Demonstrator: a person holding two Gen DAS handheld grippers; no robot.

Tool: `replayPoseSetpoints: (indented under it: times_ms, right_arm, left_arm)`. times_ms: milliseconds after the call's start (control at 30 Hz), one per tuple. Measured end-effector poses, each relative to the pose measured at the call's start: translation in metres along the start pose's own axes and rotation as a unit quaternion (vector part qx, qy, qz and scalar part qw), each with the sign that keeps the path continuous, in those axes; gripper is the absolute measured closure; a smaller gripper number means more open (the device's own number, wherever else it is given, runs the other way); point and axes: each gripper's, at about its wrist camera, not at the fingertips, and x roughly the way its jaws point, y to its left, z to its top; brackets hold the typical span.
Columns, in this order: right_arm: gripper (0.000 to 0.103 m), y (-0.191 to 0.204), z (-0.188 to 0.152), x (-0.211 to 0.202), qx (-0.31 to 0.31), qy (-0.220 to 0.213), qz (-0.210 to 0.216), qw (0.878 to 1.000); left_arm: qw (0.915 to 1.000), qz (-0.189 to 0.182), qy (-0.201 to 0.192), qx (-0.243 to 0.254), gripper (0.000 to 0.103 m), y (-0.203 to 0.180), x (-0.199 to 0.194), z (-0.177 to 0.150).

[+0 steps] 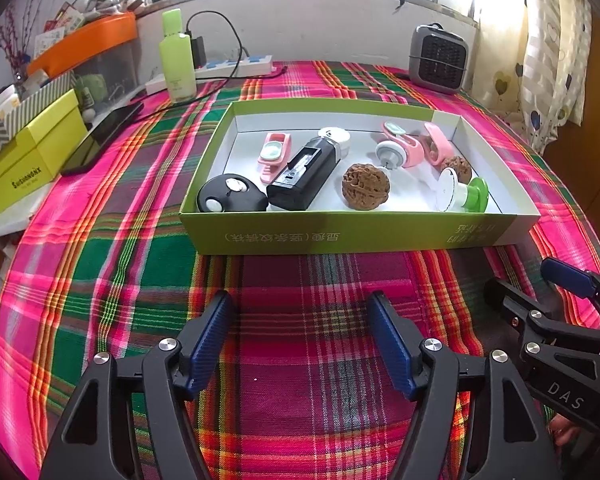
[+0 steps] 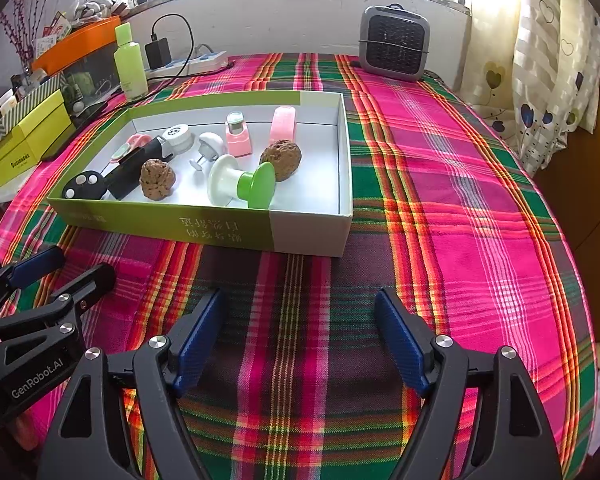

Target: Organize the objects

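A shallow green-and-white box (image 1: 356, 236) (image 2: 204, 230) lies on the plaid cloth. Inside it are a black key fob (image 1: 232, 194) (image 2: 83, 186), a black rectangular device (image 1: 304, 176) (image 2: 134, 172), two brown walnuts (image 1: 365, 187) (image 2: 157, 180), a green-and-white spool-shaped thing (image 1: 462, 195) (image 2: 242, 186), pink clip-like items (image 1: 275, 154) (image 2: 238, 136) and a white round cap (image 1: 334, 136) (image 2: 177, 136). My left gripper (image 1: 300, 336) stands open over bare cloth in front of the box. My right gripper (image 2: 300, 336) is open too, nothing between its fingers, just right of the left one.
At the back stand a green bottle (image 1: 177, 56) (image 2: 130, 62), a power strip with a charger (image 1: 236, 65), and a grey heater (image 1: 438, 58) (image 2: 394, 42). A yellow box (image 1: 28, 160) and a dark phone (image 1: 102, 138) lie left. A curtain (image 2: 540, 60) hangs at the right.
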Motion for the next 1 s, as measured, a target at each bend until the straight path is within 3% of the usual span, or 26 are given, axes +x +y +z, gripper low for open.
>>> replayPoseSetpoints:
  times_ms: [1000]
  right_arm:
    - [0.025, 0.0002, 0.0004, -0.0001, 0.0, 0.0, 0.0, 1.0]
  left_arm:
    - [1.0, -0.001, 0.001, 0.001, 0.032, -0.0007, 0.0005, 0.0001]
